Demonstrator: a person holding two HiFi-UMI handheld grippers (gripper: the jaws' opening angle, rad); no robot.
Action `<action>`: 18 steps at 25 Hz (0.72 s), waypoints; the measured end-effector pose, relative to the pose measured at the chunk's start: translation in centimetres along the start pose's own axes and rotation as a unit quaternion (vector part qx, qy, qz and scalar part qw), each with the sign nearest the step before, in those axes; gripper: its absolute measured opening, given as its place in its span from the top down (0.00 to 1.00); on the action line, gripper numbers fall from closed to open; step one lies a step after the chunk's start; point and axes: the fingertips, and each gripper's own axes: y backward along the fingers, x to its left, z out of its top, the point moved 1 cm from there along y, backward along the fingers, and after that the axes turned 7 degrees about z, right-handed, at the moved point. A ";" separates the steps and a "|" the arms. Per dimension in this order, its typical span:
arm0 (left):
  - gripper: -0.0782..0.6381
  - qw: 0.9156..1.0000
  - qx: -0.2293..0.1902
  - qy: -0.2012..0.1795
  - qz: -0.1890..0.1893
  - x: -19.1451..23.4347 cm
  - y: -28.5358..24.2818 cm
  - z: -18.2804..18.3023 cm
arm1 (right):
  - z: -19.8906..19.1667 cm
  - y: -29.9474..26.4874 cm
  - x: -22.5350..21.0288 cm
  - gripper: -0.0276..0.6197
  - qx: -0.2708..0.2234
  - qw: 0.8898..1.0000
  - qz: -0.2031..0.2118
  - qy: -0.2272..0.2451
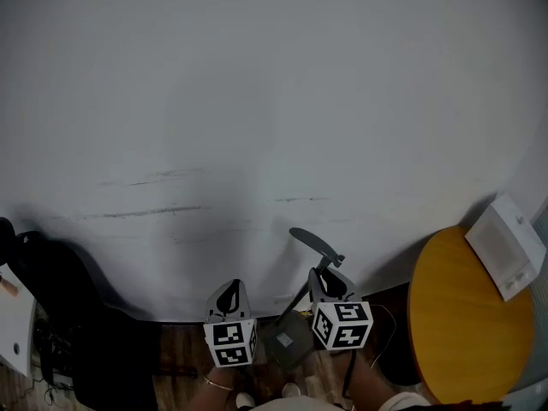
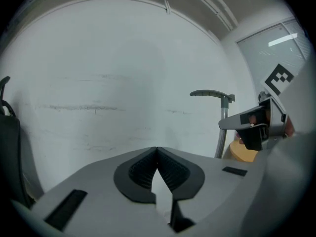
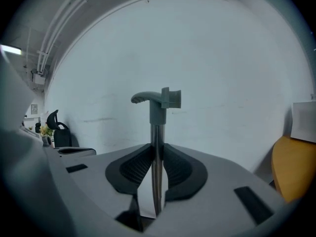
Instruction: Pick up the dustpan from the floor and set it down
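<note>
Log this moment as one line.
right tongs: shut on dustpan handle | left tongs: shut, empty | ahead: white wall

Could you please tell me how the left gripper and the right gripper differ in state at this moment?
The left gripper has its jaws together at the tips with nothing between them, while the right gripper has its jaws clamped on the dustpan's pole. The left gripper is therefore empty and fully closed, whereas the right gripper is kept slightly apart by that upright pole. Both face the white wall.

No legible text, labels, brands, numbers or signs.
</note>
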 end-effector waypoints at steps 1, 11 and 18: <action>0.87 1.000 -0.007 -0.002 -0.002 -0.1 0.0 0.7 | 0.6 0.2 -0.1 0.81 -0.005 1.000 -0.001 0.001; 0.87 1.000 -0.013 -0.010 -0.011 -2.1 0.2 1.3 | 2.4 2.6 -2.7 0.81 -0.025 0.999 -0.019 0.007; 0.87 1.000 0.005 0.000 0.014 -2.1 1.0 -0.3 | 1.3 2.9 -3.0 0.81 -0.009 1.000 -0.008 0.011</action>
